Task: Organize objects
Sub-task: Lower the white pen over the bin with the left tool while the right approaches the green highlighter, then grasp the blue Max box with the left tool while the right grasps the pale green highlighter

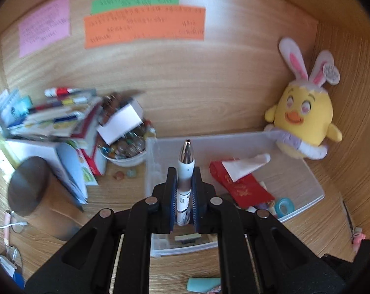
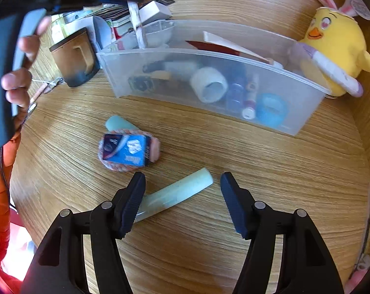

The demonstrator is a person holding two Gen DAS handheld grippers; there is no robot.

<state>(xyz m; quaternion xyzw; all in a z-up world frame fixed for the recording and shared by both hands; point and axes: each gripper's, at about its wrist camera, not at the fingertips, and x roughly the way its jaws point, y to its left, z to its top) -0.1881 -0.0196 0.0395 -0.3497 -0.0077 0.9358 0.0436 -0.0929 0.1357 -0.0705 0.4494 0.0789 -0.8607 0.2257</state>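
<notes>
- My left gripper (image 1: 183, 171) is clamped tight on a white pen with a shiny chrome tip (image 1: 185, 171), its barrel pinched between both pads, tip pointing out past the fingertips.
- That pen is up in the air over the near-left end of the clear plastic rectangular bin (image 1: 317, 191), which I'll use as my landmark for everything.
- From the right wrist view I can see the same pen (image 2: 137, 22) hanging above the bin's (image 2: 209, 78) left end, with the person's hand (image 2: 20, 73) wrapped round the left rig's handle.
- My right gripper (image 2: 182, 180) has its jaws standing apart, not pressing on anything.
- Between those jaws, on the wooden desk (image 2: 283, 183) in front of the bin, lies a pale green translucent tube (image 2: 175, 193). Its near end sits right by the left pad; the far end is clear of the right pad.
- Also in front of the bin, a bit left of the tube: a small blue printed box (image 2: 126, 150) resting on a pink braided round coaster (image 2: 155, 149), with a mint-green rounded piece (image 2: 118, 122) just behind them.
- Inside the bin: a white tape roll (image 2: 209, 84), a blue ring-shaped thing (image 2: 270, 109), a red envelope (image 1: 241, 186) with a folded white paper (image 1: 246, 166) on it, plus some small tubes I can't make out.
- A yellow plush chick with bunny ears (image 1: 305, 120) leans on the bin's far right corner.
- Left of the bin: a brown wooden mug (image 2: 74, 61), a white bowl of marbles (image 1: 126, 152) and a messy stack of books (image 1: 50, 117).
</notes>
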